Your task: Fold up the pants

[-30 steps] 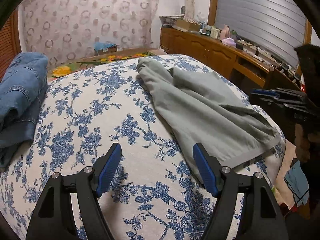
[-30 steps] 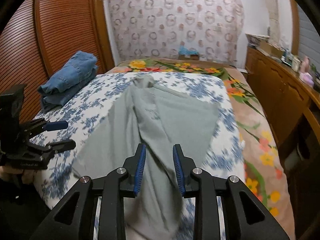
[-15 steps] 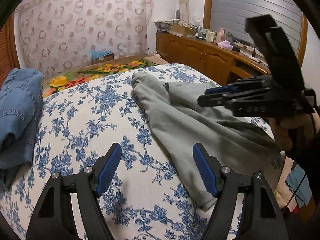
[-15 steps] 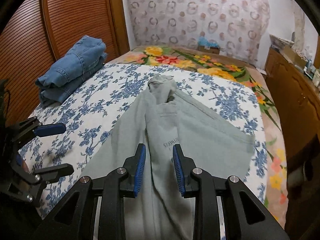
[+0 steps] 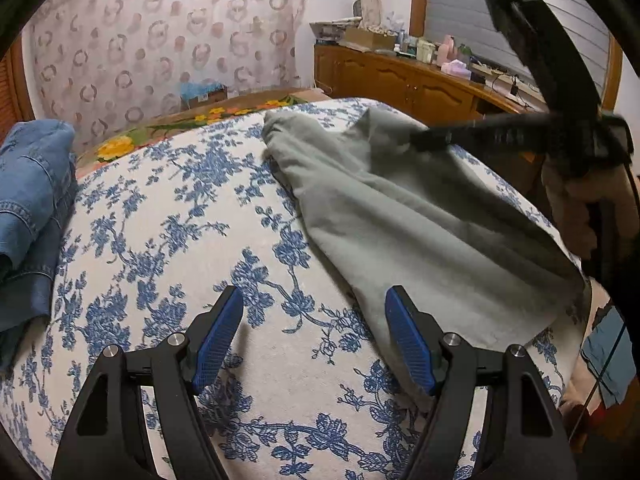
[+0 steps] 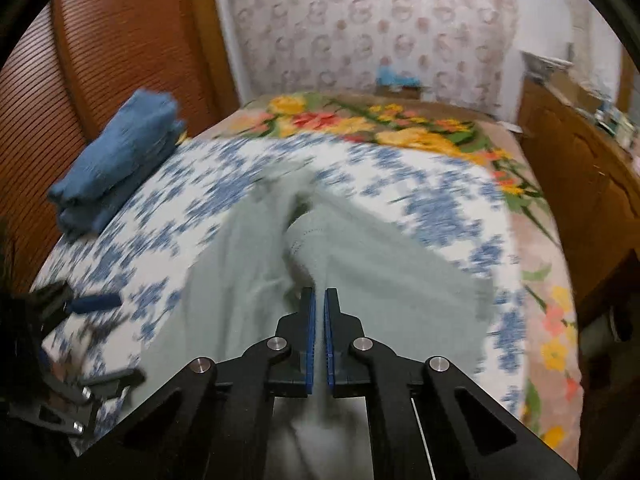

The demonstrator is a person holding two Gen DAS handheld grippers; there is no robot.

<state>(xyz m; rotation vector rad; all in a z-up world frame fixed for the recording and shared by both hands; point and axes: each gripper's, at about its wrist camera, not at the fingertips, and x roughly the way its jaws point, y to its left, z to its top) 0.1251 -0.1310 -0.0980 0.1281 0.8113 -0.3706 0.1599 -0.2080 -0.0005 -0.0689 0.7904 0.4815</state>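
Folded blue jeans (image 5: pixel 28 208) far left on the flowered bed (image 5: pixel 168 240). Left gripper (image 5: pixel 314 334) wide apart, holding nothing, over bare bed just left of the grey pants (image 5: pixel 400 220). Right gripper (image 6: pixel 319 318) just squeezed together, pinching a raised fold of pants.

The right wrist view is smeared with motion blur: the blue flowers of the bedspread (image 6: pixel 420 196) run into streaks, and the folded jeans (image 6: pixel 120 160) lose their seams. The grey pants (image 6: pixel 248 280) pass under the right hand-held gripper (image 6: pixel 320 300), so their near end is hidden. The small things on the sideboard (image 5: pixel 420 76) are too small to name.
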